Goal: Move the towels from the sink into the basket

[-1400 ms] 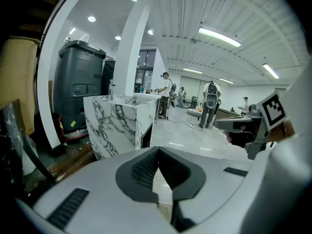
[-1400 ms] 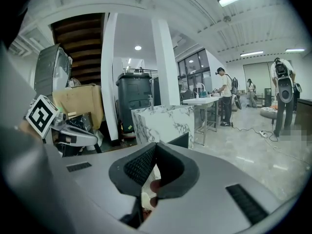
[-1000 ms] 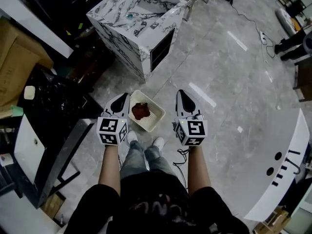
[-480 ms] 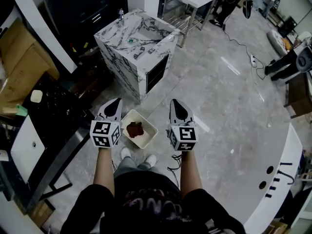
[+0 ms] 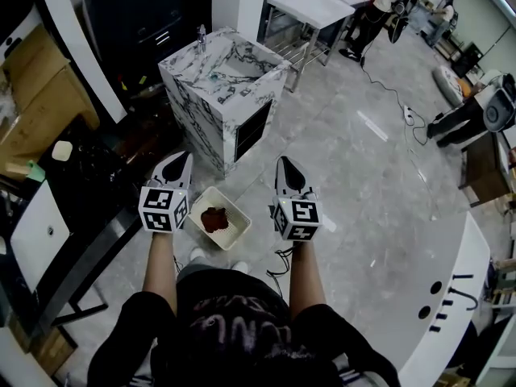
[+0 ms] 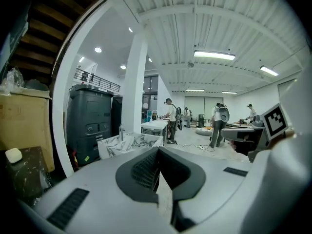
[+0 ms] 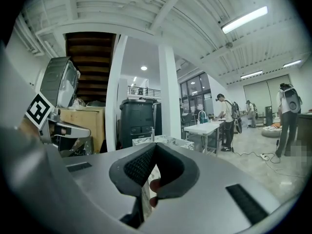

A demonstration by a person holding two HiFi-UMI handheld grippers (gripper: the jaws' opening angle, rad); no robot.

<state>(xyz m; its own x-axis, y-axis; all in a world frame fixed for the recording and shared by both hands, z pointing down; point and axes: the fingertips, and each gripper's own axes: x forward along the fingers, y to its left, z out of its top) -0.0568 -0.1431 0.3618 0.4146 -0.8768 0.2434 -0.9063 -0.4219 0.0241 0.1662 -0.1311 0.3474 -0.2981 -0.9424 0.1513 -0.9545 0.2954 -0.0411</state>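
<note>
The marble-patterned sink (image 5: 222, 75) stands on the floor ahead; I see no towel in its basin. A white basket (image 5: 235, 207) sits on the floor in front of it, holding a dark red towel (image 5: 214, 219). My left gripper (image 5: 179, 161) hangs above the basket's left side and my right gripper (image 5: 286, 166) above its right side. Both are well clear of the basket, pointing toward the sink. In the left gripper view the left gripper (image 6: 157, 150) is shut and empty, with the sink (image 6: 127, 144) beyond it. The right gripper (image 7: 155, 145) is shut and empty too.
A white metal table (image 5: 310, 2) stands behind the sink. Cardboard boxes (image 5: 32, 95) and dark cabinets line the left side. A cable (image 5: 387, 87) trails over the grey floor, and a curved white counter (image 5: 451, 297) is at the right. People stand at the far back.
Both grippers have risen together, still shut and empty. The basket and sink look smaller and farther below, and more of the room shows.
</note>
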